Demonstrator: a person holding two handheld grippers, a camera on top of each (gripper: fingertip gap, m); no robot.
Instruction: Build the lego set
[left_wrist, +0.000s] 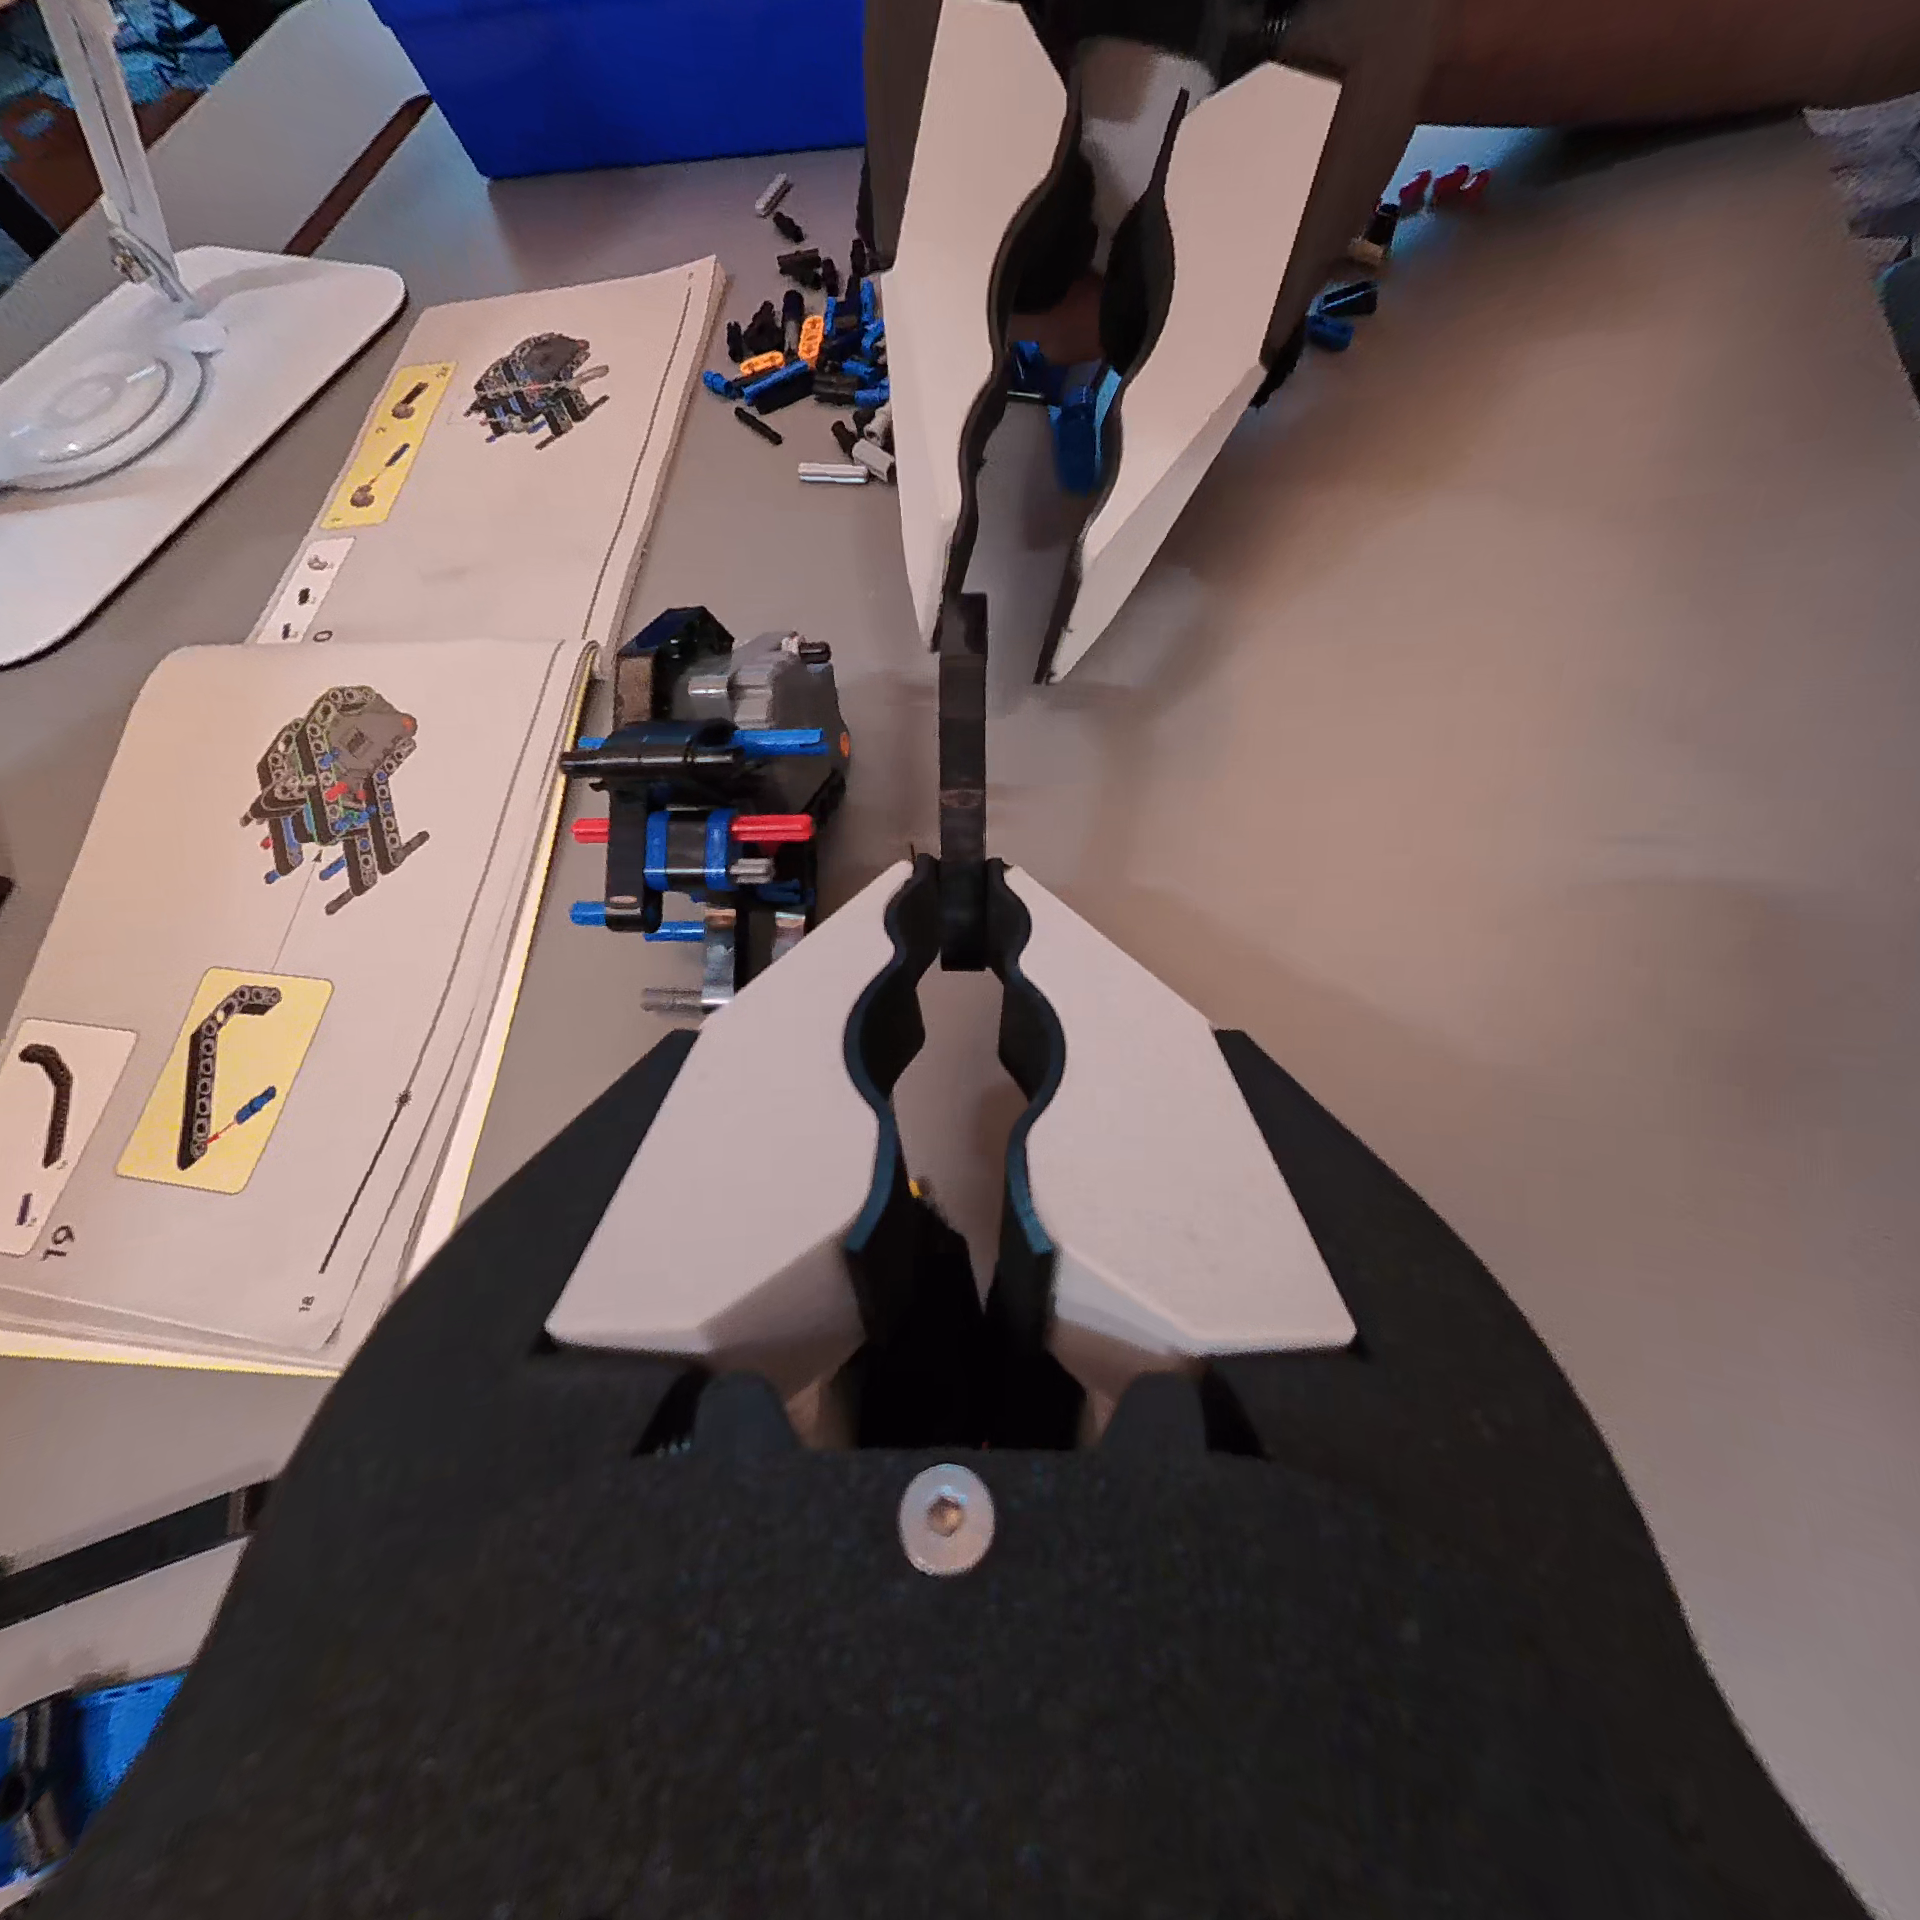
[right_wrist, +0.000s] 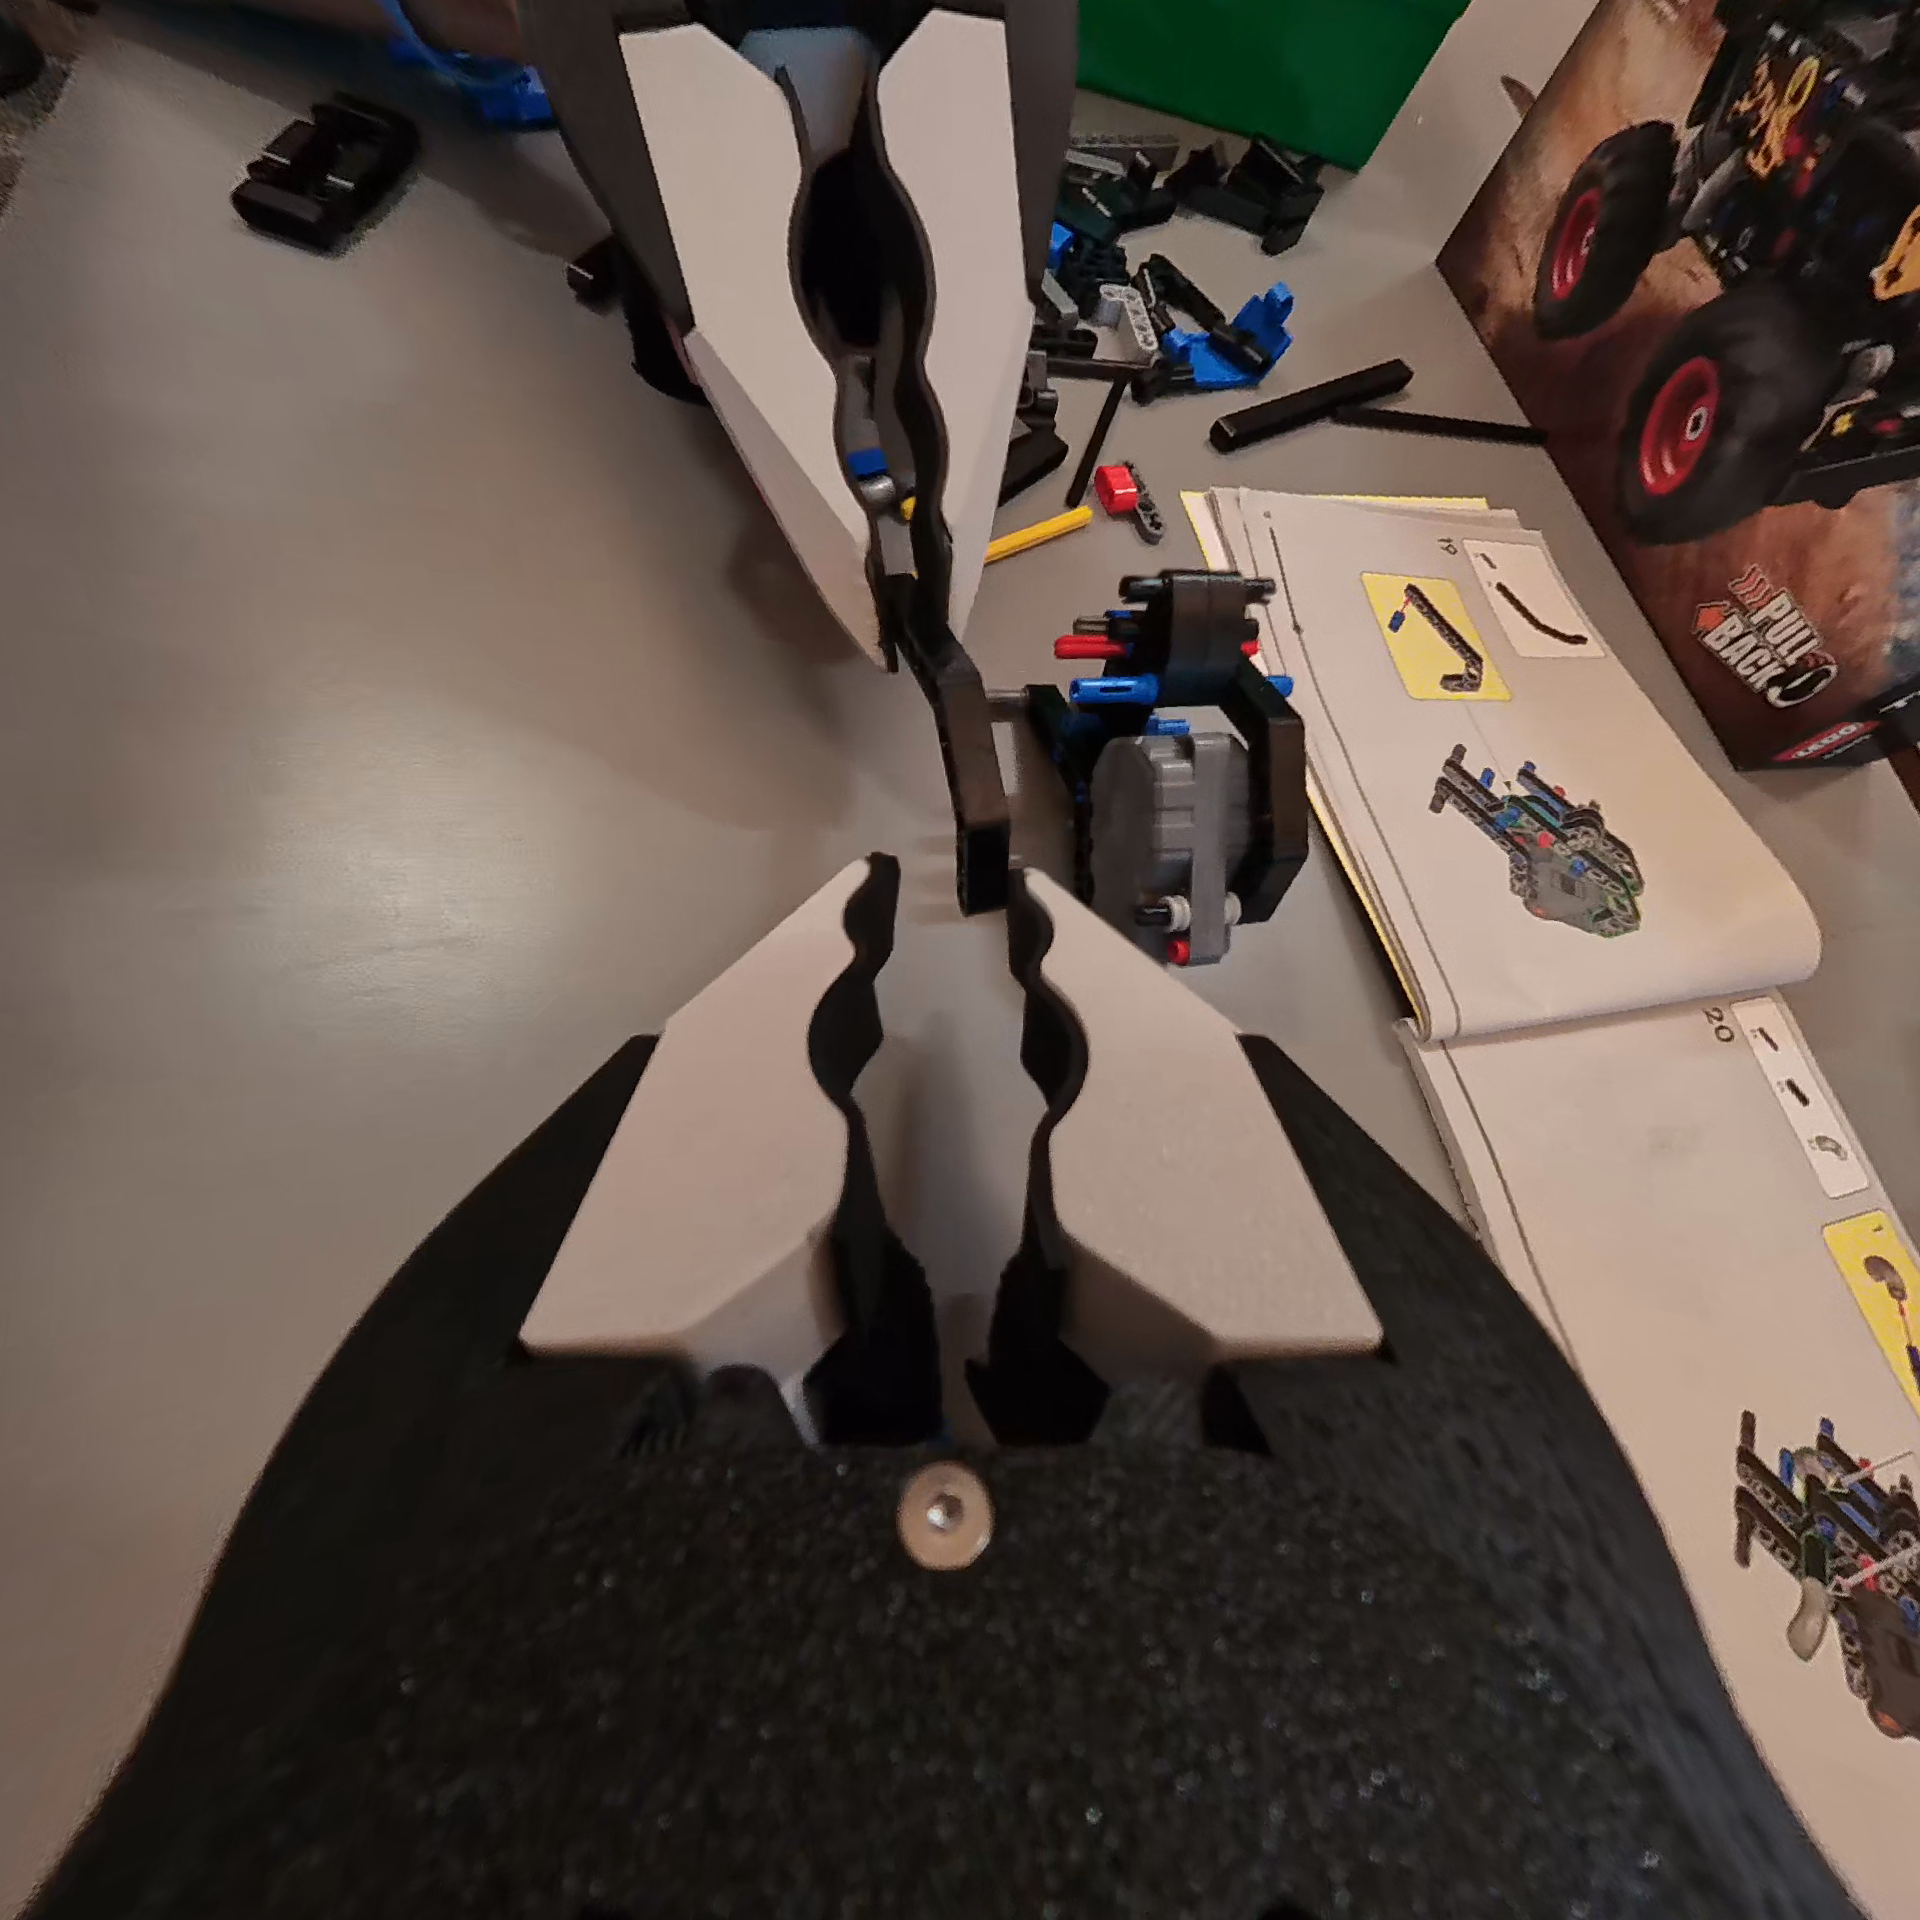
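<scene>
My left gripper (left_wrist: 961, 883) is shut on one end of a black bent beam (left_wrist: 961, 748) and holds it above the table. In the right wrist view the beam (right_wrist: 977, 769) hangs from the left gripper (right_wrist: 914, 623), and its free end sits between my right gripper's (right_wrist: 951, 873) tips, close to the right finger. The right gripper is open, and it also shows in the left wrist view (left_wrist: 992, 655). The partly built model (left_wrist: 717, 790), black and grey with blue and red pins, lies on the table beside the beam (right_wrist: 1174, 769).
An open instruction booklet (left_wrist: 312, 883) lies next to the model (right_wrist: 1538, 779). Loose parts are piled behind (left_wrist: 821, 343) (right_wrist: 1143, 301). The set's box (right_wrist: 1714, 364), a white lamp base (left_wrist: 156, 395), a blue bin (left_wrist: 623, 83) and a green bin (right_wrist: 1247, 62) ring the table. Spacing between my two grippers at the tips: around 5 centimeters.
</scene>
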